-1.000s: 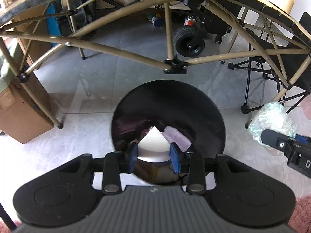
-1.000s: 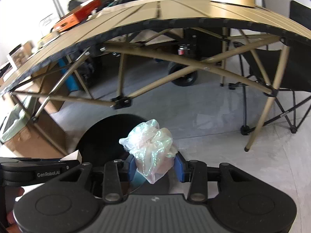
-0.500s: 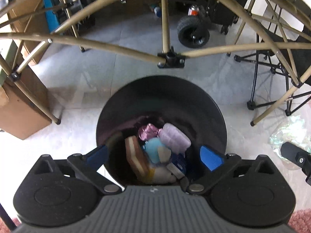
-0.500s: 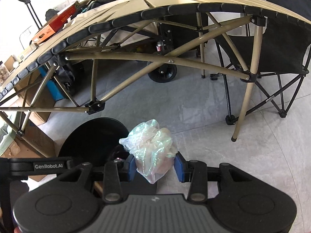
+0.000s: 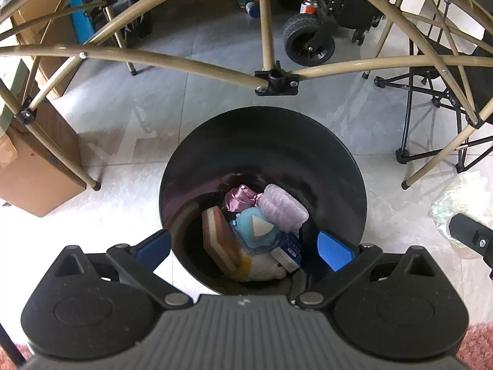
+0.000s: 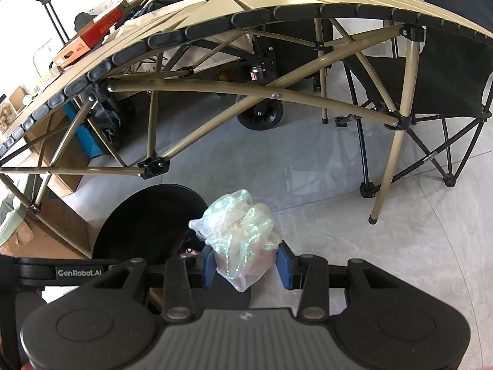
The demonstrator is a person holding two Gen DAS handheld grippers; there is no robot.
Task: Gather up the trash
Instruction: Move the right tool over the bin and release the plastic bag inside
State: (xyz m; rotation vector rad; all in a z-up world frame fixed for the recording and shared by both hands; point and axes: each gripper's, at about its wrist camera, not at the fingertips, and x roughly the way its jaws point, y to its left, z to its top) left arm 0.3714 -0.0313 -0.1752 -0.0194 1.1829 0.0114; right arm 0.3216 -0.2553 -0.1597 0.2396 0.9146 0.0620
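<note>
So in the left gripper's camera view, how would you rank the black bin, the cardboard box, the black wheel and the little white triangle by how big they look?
1. black bin
2. cardboard box, partly cut off at the edge
3. black wheel, though it sits farther away
4. white triangle

The left wrist camera is looking steeply down from close above the bin (image 5: pixel 262 141), whose mouth is filling the frame's centre. The right wrist camera is tilting less steeply, taking in the bin (image 6: pixel 148 215) at lower left and the table (image 6: pixel 246 15) across the top. Both views are sharing bin, table frame and floor.
</note>
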